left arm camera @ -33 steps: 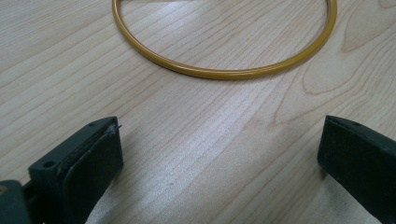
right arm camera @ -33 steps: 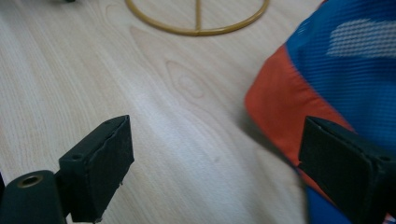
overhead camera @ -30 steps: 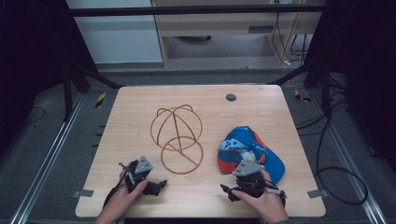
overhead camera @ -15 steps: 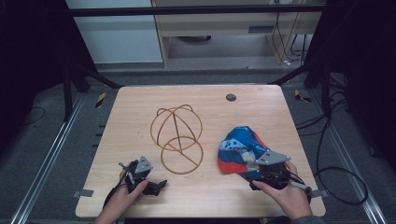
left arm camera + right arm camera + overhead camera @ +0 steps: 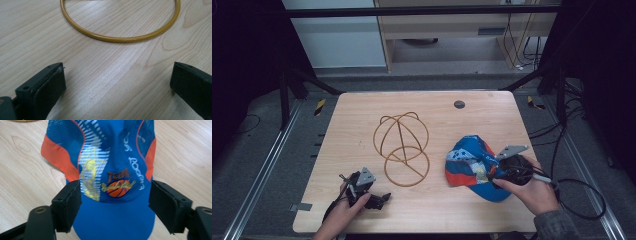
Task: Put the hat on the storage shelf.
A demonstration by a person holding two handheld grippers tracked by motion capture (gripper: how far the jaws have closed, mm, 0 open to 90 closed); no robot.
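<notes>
- High view, counter [image 5: 362,125]: pale wood top, rectangular, with a small dark round disc [image 5: 459,104] set near its far edge.
- Cap [image 5: 472,165]: blue with orange side panels and mesh, lying on the right half of the counter, just right of the wire frame. In the right gripper view the cap [image 5: 112,170] shows a basketball emblem and lettering on its front, with the plain blue brim nearest the camera.
- Wire frame [image 5: 402,145]: golden-brown hoops joined into a dome shape, standing near the middle of the counter, with a flat ring at its near end. In the left gripper view an arc of that ring [image 5: 120,38] lies flat on the wood ahead of the fingers.
- Left gripper [image 5: 362,186]: held in the person's left hand at the near left of the counter, close to the front edge, near the ring but apart from it. In the left gripper view its fingers [image 5: 50,85] stand wide apart with bare wood between them.
- Right gripper [image 5: 497,172]: held in the person's right hand at the cap's right side, grey plate on top. In the right gripper view its fingers [image 5: 68,202] straddle the cap's brim, moderately wide; they have just been closing, the brim lies between them, and the pads do not yet press it.
</notes>
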